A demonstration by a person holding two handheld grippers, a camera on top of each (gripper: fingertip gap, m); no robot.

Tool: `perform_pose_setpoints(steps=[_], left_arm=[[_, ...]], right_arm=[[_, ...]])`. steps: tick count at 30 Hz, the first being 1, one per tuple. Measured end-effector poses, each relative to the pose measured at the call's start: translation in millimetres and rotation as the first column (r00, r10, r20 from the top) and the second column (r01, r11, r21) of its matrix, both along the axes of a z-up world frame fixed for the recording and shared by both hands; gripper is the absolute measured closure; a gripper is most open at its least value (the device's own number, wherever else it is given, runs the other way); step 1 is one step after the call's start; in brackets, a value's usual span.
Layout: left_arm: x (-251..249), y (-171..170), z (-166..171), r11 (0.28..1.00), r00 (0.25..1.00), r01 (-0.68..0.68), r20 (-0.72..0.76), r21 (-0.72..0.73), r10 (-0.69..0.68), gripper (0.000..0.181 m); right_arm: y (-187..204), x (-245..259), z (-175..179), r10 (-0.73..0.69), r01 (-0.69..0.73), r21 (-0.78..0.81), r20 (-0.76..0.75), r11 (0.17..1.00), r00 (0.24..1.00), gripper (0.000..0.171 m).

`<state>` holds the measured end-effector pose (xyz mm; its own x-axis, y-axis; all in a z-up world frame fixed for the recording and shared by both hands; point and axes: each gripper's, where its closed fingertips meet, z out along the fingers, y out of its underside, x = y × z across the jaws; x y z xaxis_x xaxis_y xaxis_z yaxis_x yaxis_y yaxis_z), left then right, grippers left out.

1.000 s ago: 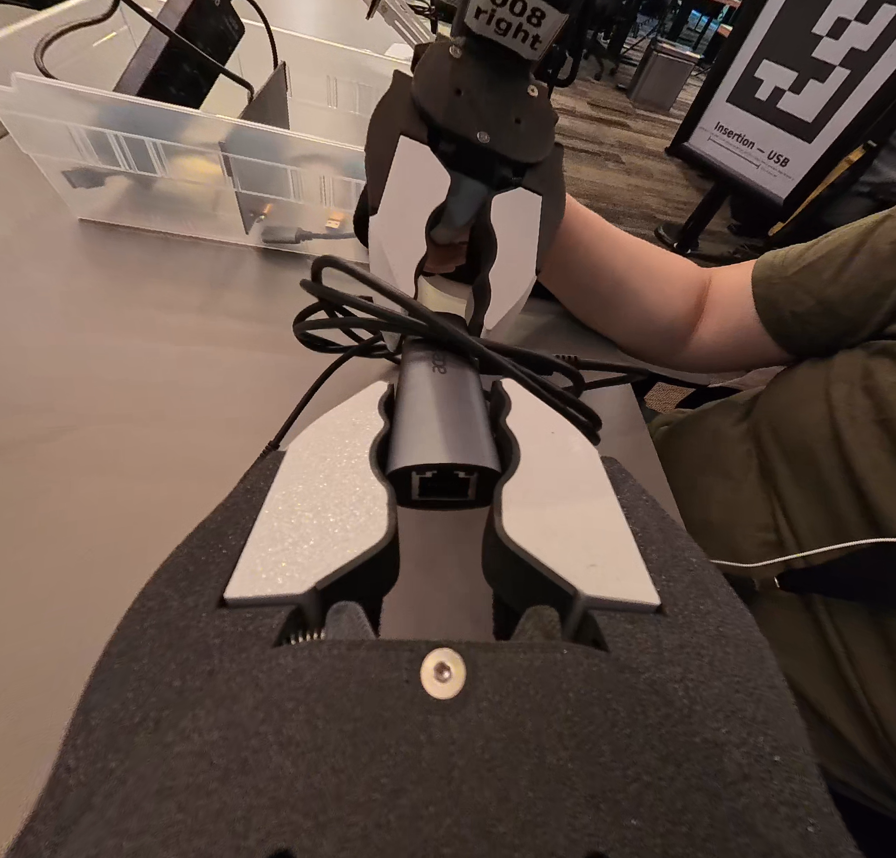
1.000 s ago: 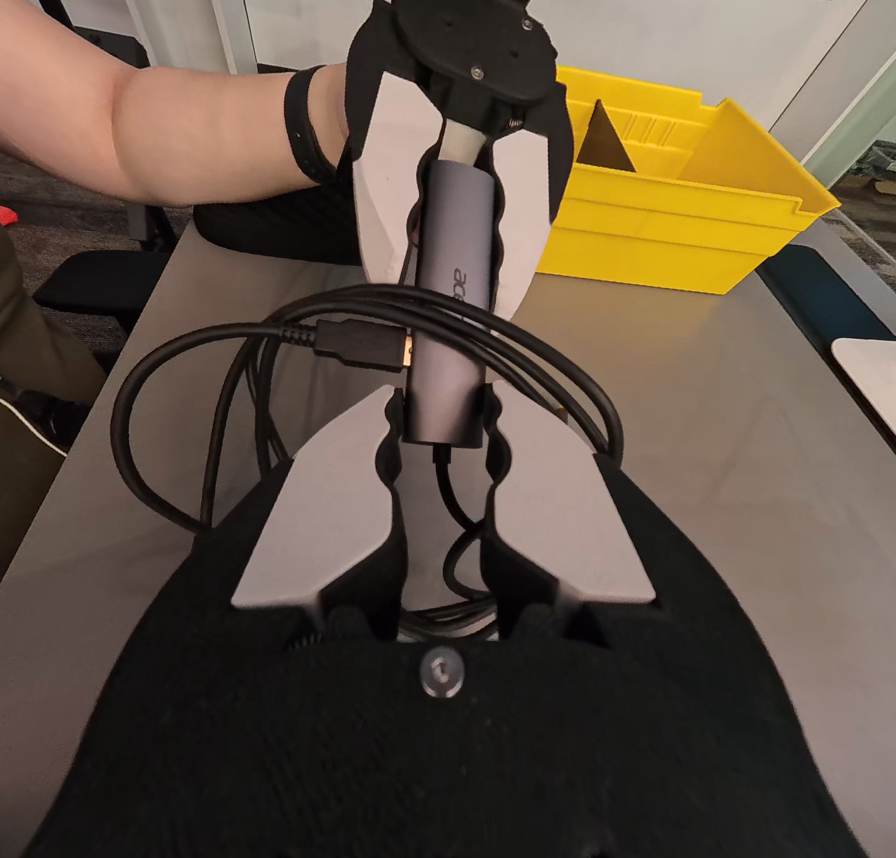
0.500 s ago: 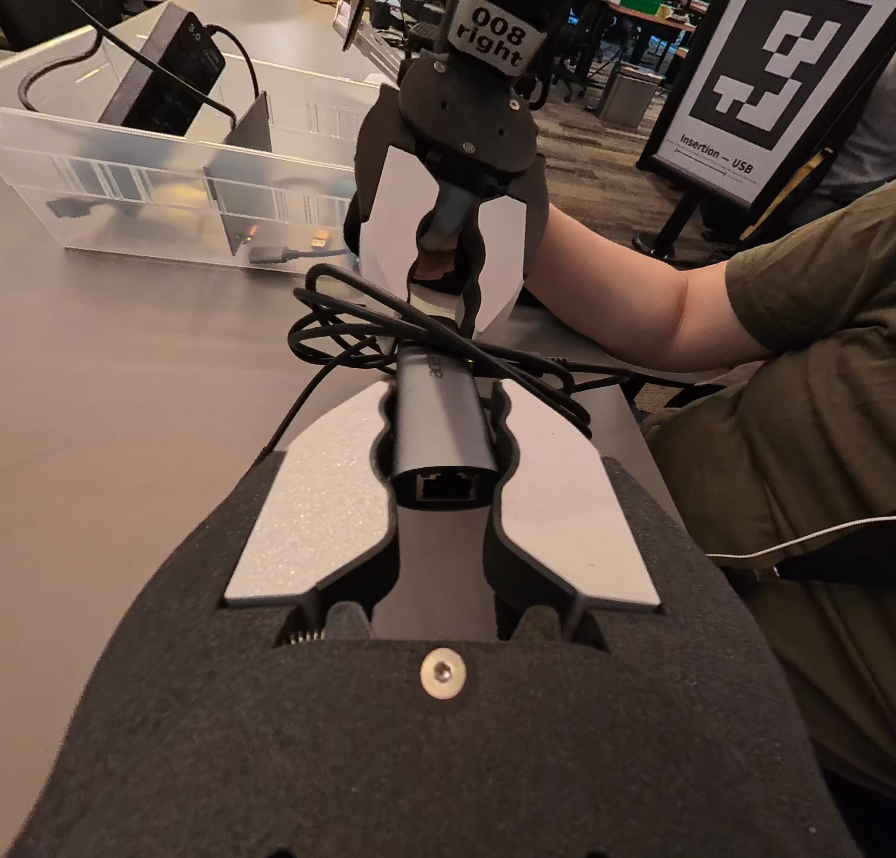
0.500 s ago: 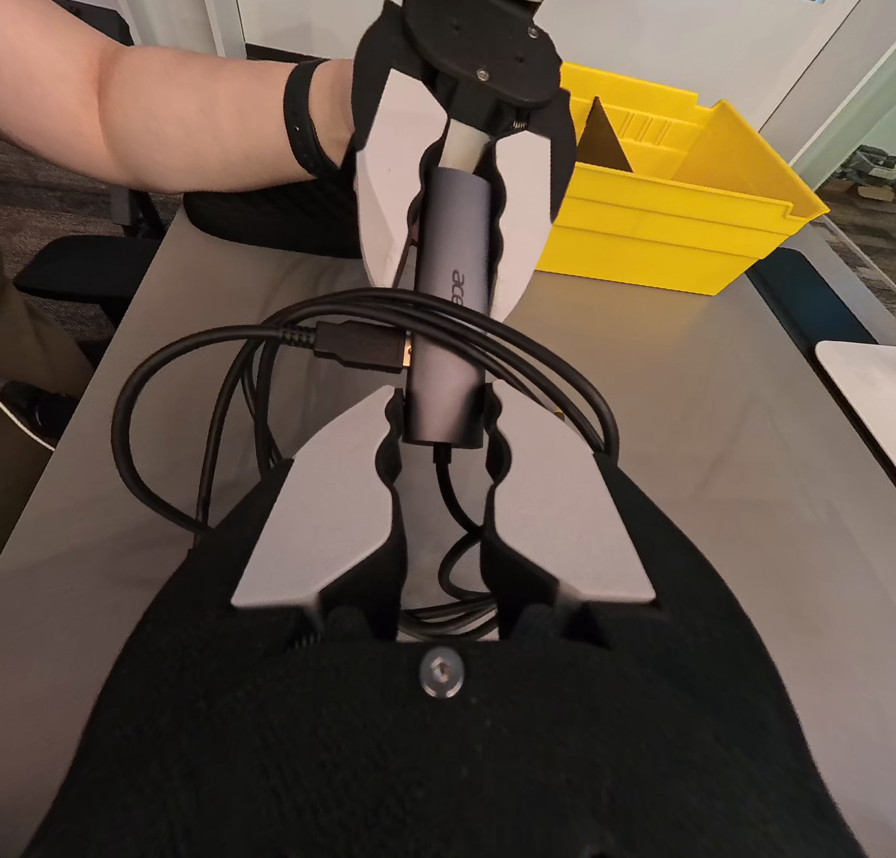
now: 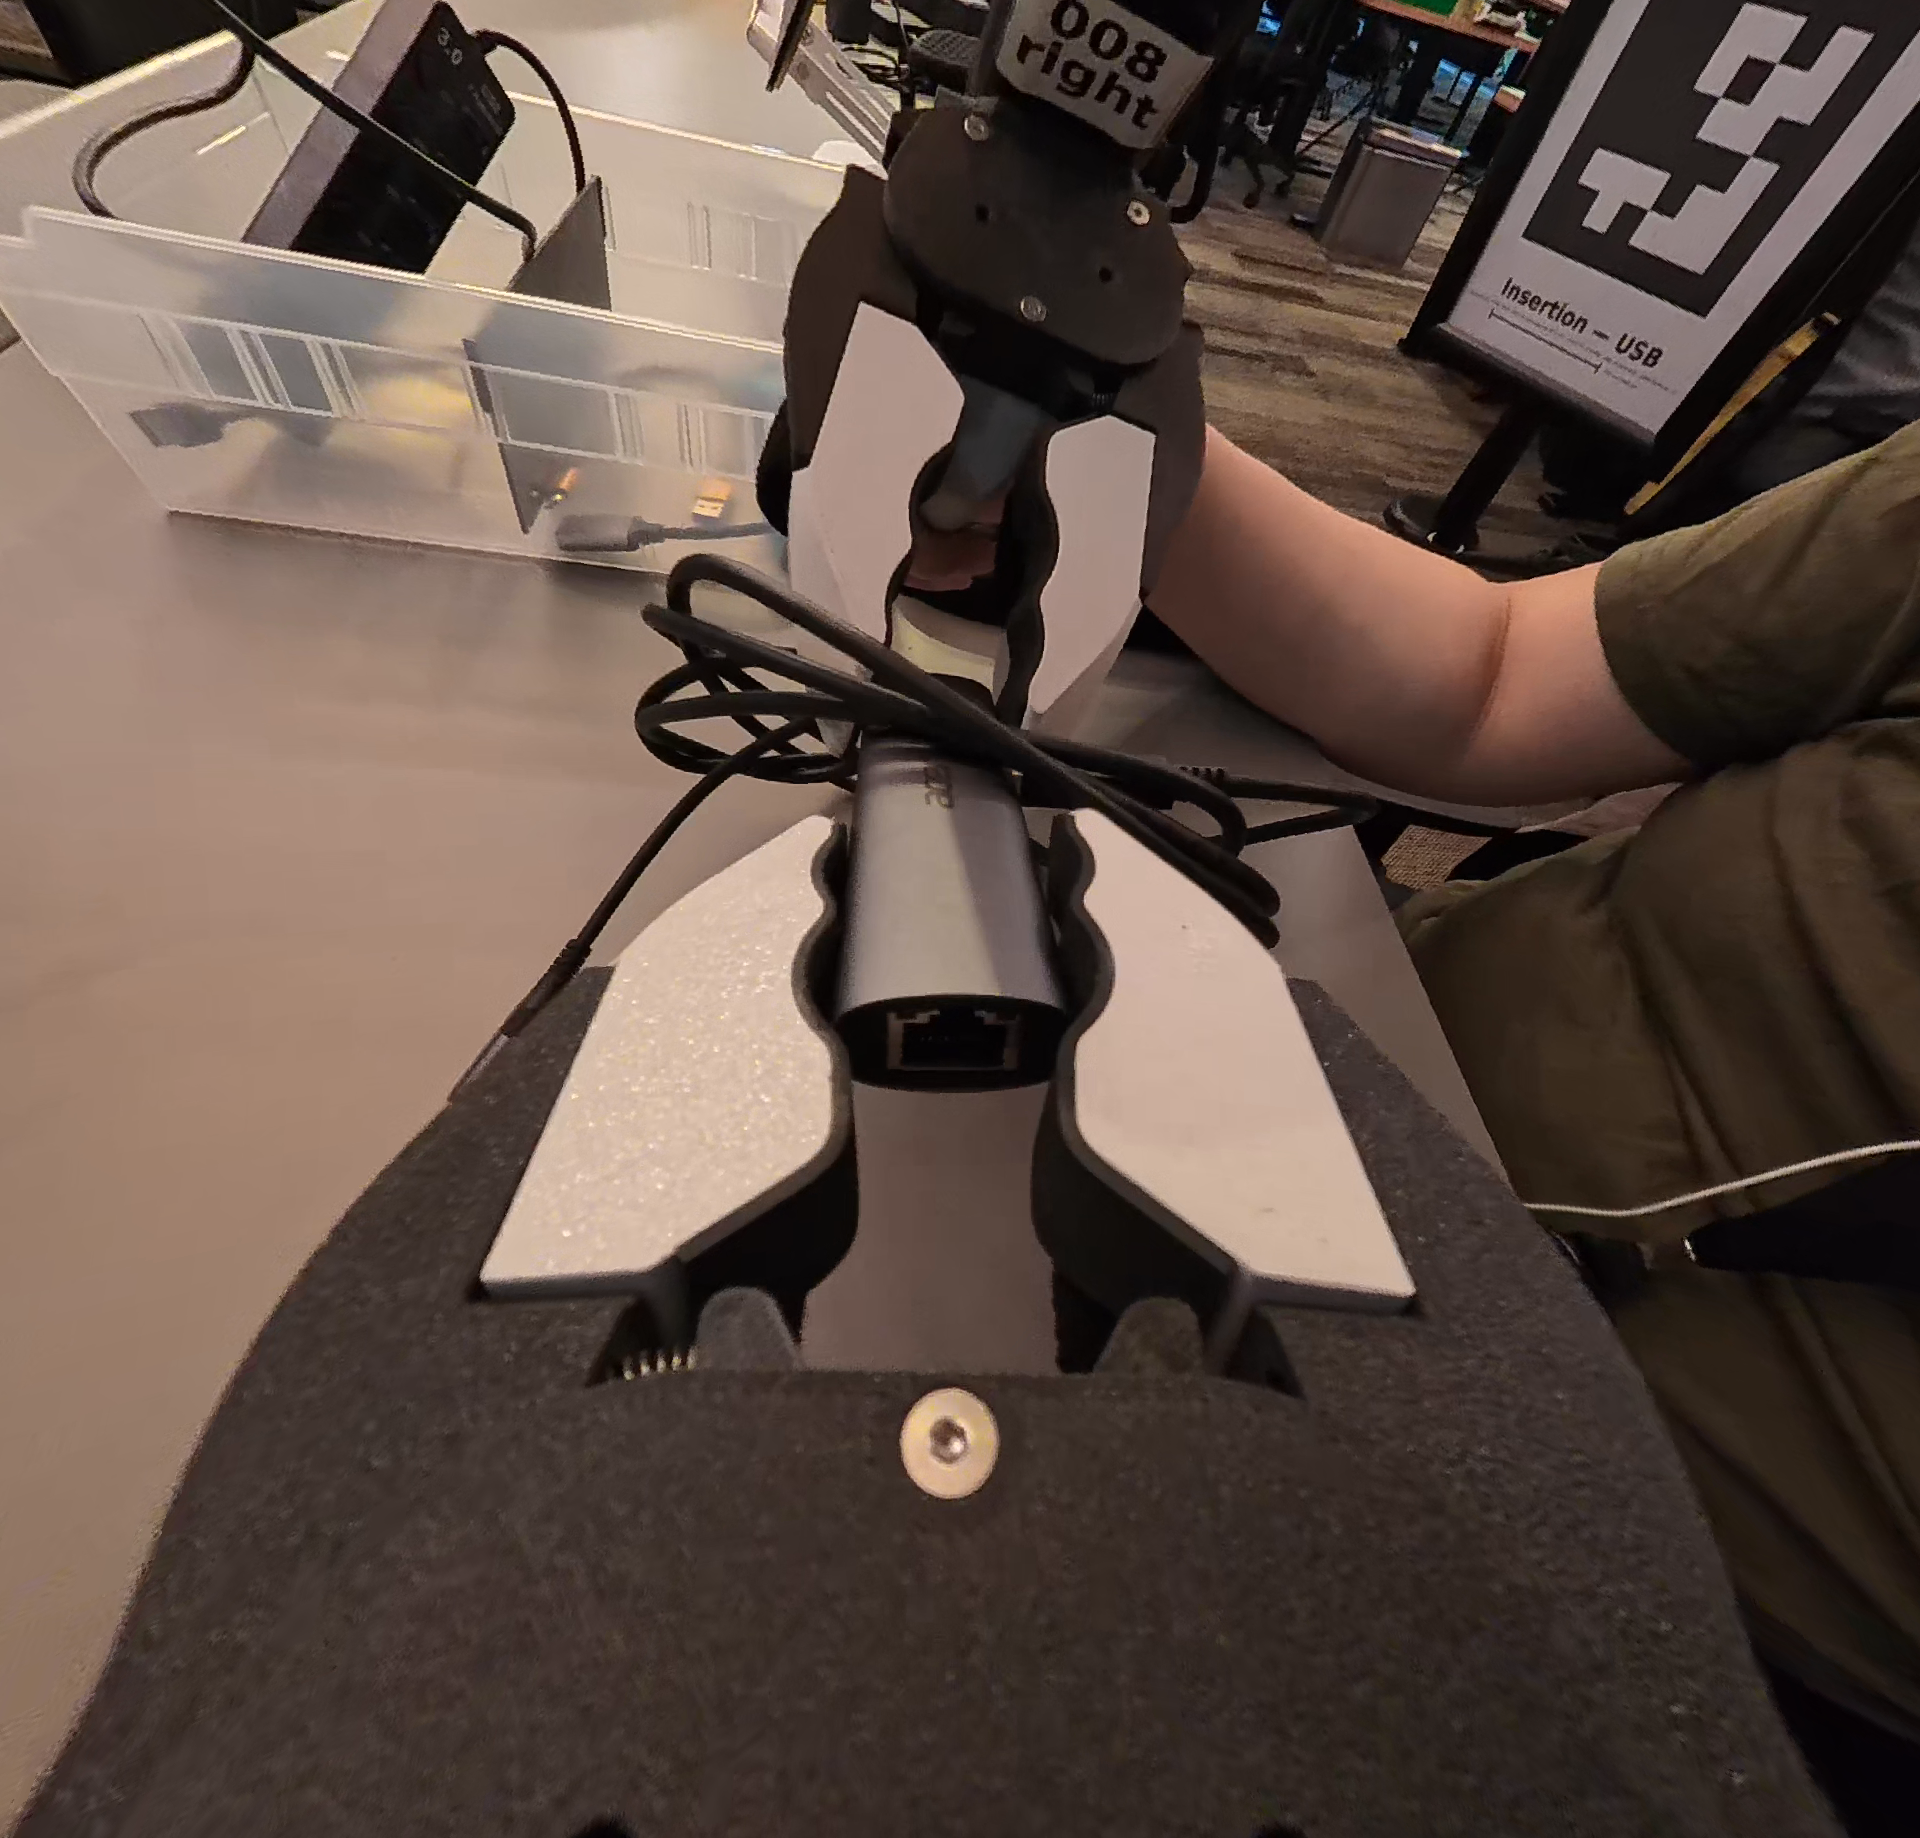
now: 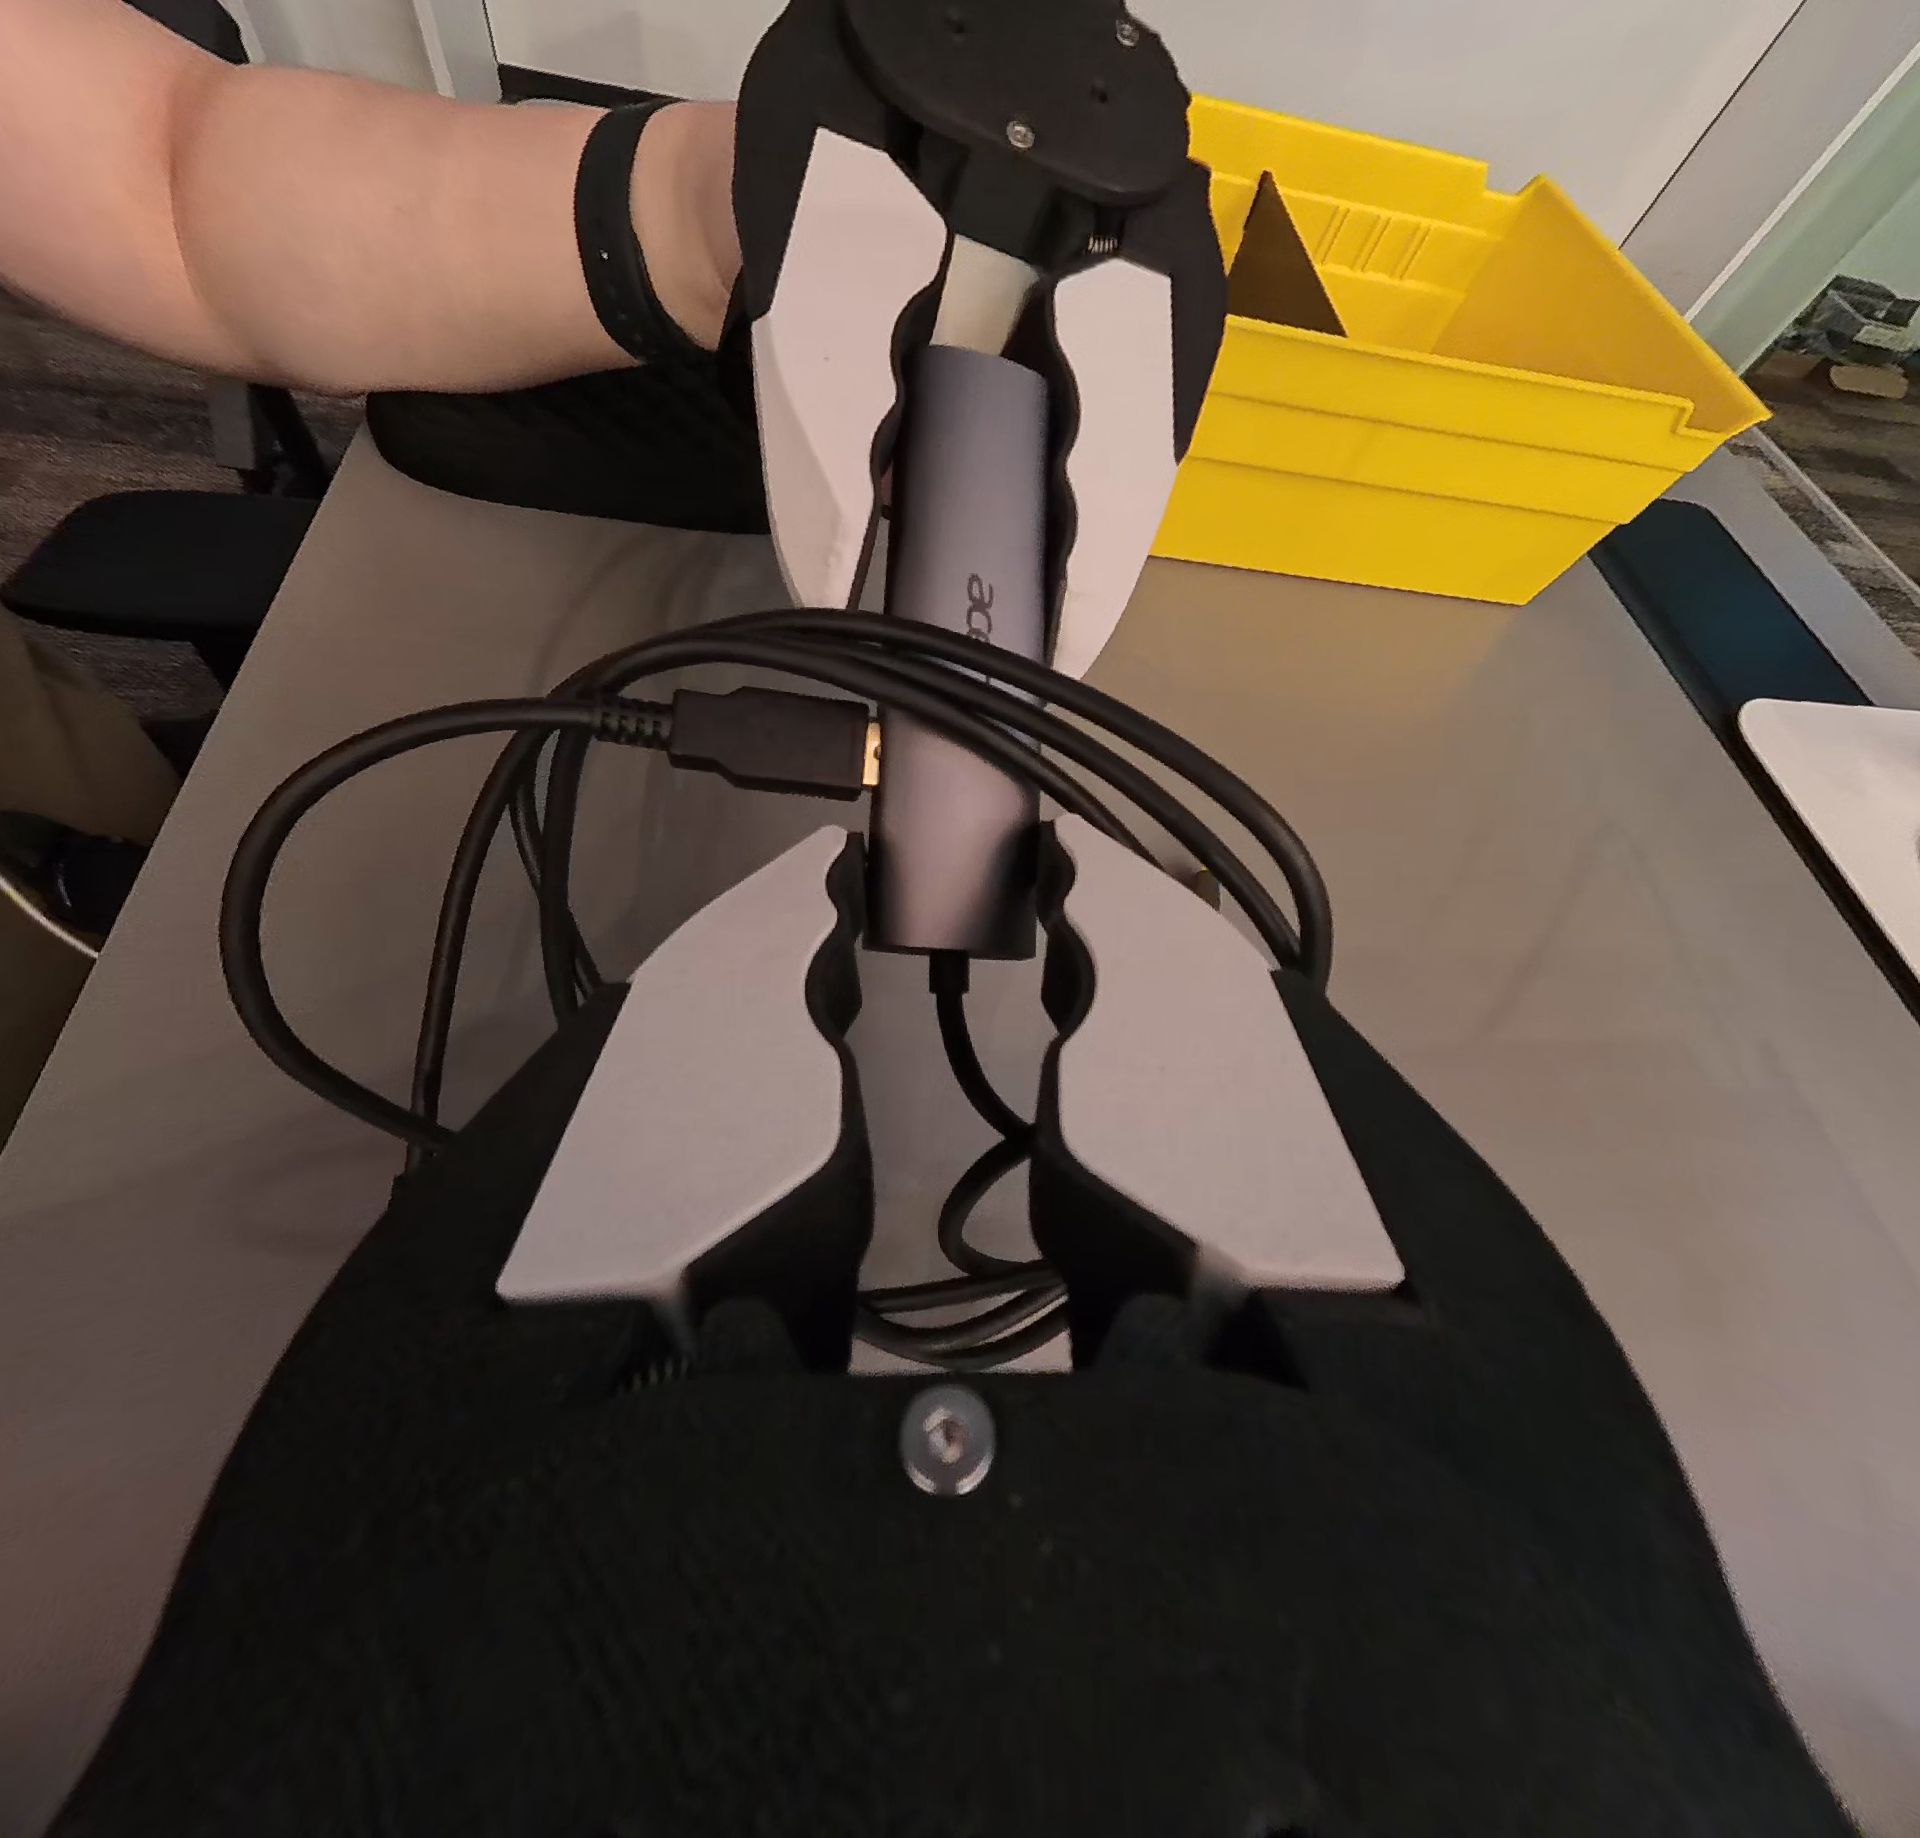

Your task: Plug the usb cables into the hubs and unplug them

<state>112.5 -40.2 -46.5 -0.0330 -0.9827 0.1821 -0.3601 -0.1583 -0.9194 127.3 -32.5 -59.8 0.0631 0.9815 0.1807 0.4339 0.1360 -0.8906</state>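
Between the fingers of the left gripper (image 5: 948, 915), at the near end of the tabletop (image 5: 260, 801), one end of a grey hub (image 5: 940, 915) is being clamped, its network socket turned toward the camera. The jaws are being kept narrow, pressed against the hub's two long sides. In the right wrist view, the opposite end of the hub (image 6: 961, 749) is being gripped by the right gripper (image 6: 951, 895) in the same narrow way, so the hub is being held level between the two grippers, which are being pointed at each other above the tabletop. A black usb cable (image 6: 343, 915) is being left in loose loops over and around the middle of the hub, and its plug (image 6: 769, 744) is being held in a port on the hub's side, a gold tip just showing. Farther along, toward the far left corner in the left wrist view, a clear plastic bin (image 5: 343, 406) is being used for a black box and more cables. In the right wrist view, a yellow bin (image 6: 1455, 386) is being kept at the far edge.
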Motion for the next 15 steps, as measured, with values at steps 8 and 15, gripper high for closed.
perform_pose_setpoints(steps=[8,15], left_arm=[[1.3,0.2,-5.2,1.0,1.0,-0.006,-0.021,-0.022,0.005,0.145],[3.3,-2.5,-7.3,1.0,1.0,0.012,-0.009,-0.019,-0.012,0.144]], right_arm=[[1.3,4.1,0.2,-0.011,0.011,0.009,0.009,1.0,1.0,0.139],[0.1,4.6,0.4,-0.012,0.011,0.026,0.02,1.0,1.0,0.139]])
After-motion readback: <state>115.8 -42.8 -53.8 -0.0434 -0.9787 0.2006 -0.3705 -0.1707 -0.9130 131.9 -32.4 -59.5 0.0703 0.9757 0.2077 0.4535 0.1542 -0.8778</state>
